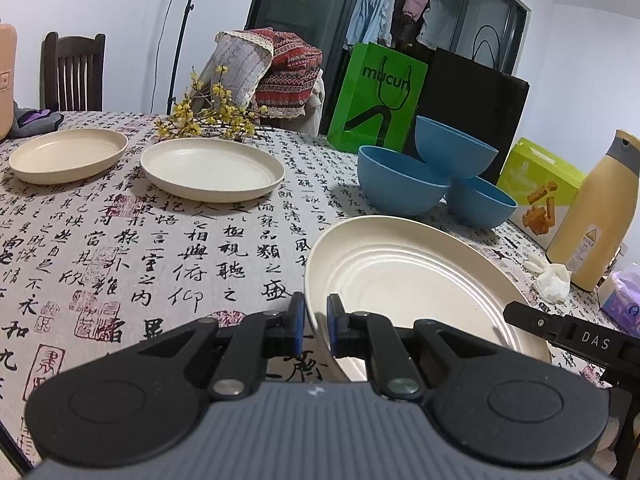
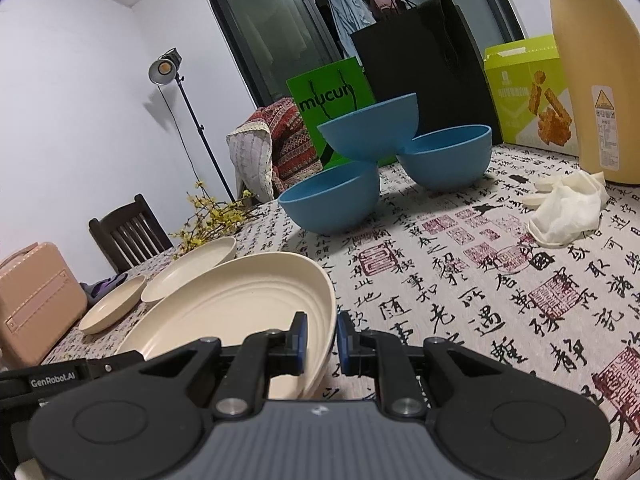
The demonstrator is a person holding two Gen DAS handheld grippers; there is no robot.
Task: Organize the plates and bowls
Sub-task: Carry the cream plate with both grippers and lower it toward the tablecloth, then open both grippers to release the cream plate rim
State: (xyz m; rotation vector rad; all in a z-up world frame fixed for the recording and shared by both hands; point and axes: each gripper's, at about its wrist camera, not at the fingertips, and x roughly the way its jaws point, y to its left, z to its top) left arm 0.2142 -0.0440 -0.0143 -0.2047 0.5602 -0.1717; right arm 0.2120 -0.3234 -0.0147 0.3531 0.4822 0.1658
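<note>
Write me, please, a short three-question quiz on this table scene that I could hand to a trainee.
1. True or false: both the left claw and the right claw are shut on the rim of the near plate.
2. How many blue bowls are in the cluster, and how do they sit?
3. Multiple choice: the two far plates are
A. stacked
B. side by side, apart
C. inside a bowl

Key
1. True: each claw pinches an opposite edge of the plate.
2. Three: two stand on the tablecloth, and the third rests tilted on top of them.
3. B
</note>
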